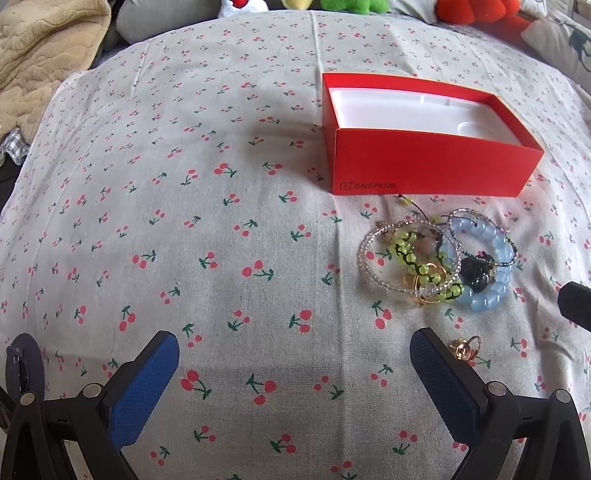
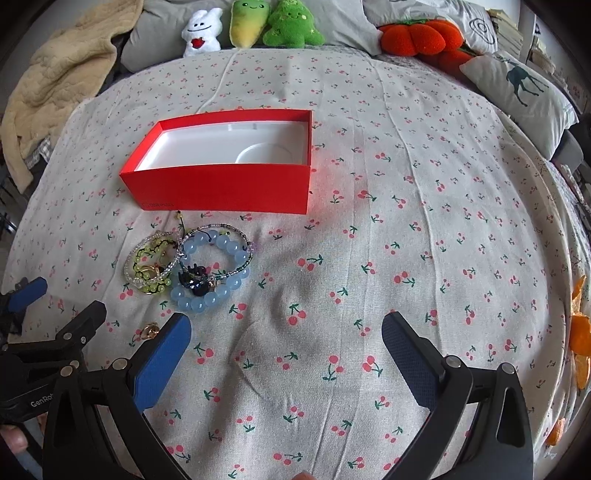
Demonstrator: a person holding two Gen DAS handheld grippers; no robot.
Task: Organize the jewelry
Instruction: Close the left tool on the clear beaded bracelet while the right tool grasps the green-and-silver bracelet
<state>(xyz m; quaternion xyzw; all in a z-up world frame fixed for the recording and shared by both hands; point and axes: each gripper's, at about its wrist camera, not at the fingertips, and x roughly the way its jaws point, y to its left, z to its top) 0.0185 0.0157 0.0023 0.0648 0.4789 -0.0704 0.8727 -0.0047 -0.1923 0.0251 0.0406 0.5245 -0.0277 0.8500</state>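
Both sets of fingers stand wide apart and hold nothing, hovering low over the bed [image 2: 406,184] with its cherry-print sheet. The left gripper [image 1: 295,365] has only bare sheet between its fingers; the right gripper [image 2: 286,343] likewise.

Just outside the left gripper's right finger, and just beside the right gripper's left finger, lies a small gold ring [image 1: 461,347], apart from the rest, so it is probably the easiest first pick.

Further ahead, in front of the ring, sits the pile of jewelry [image 1: 439,258]: a blue bead bracelet [image 2: 225,273], a green bead bracelet [image 1: 417,258], clear bead strands and a black piece, all overlapping and touching, so lifting one may drag another.

Beyond the pile stands the red box [image 1: 424,162], open at the top with a white tray inside and nothing in it, likely where the pieces should go. No sorting seems done yet.

Farthest off, plush toys [image 2: 273,26] line the head of the bed.
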